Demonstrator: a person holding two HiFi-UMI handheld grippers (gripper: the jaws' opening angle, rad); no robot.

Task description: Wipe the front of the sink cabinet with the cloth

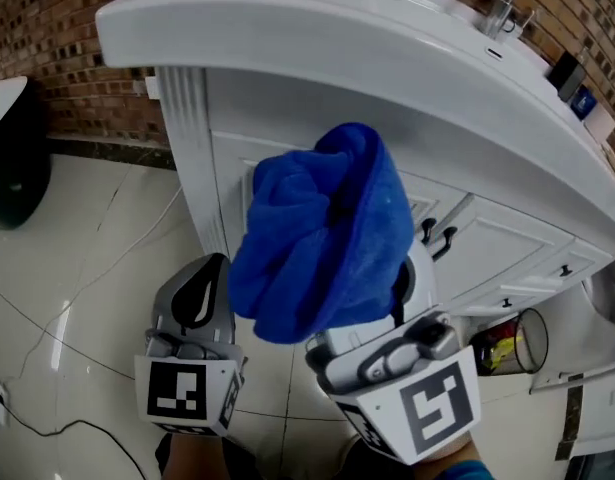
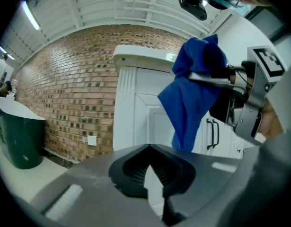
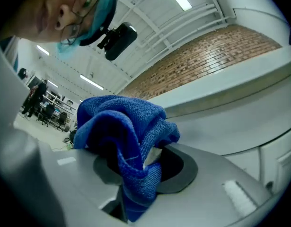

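Observation:
A blue cloth (image 1: pixel 322 233) hangs bunched from my right gripper (image 1: pixel 362 268), which is shut on it just in front of the white sink cabinet (image 1: pixel 232 183). In the right gripper view the cloth (image 3: pixel 124 126) is pinched between the jaws and spills over them, hiding the tips of my right gripper (image 3: pixel 136 160). My left gripper (image 1: pixel 212 263) sits lower left, shut and holding nothing, short of the cabinet's corner post. From the left gripper view the cloth (image 2: pixel 195 84) dangles before the cabinet door (image 2: pixel 145 108), apart from my left gripper (image 2: pixel 149 146).
The white sink top (image 1: pixel 337 28) overhangs the cabinet, with a faucet (image 1: pixel 507 8) at the far right. Black door handles (image 1: pixel 437 236) lie right of the cloth. A dark green bin (image 1: pixel 12 178) stands left by the brick wall. A cable (image 1: pixel 47 428) crosses the tiled floor.

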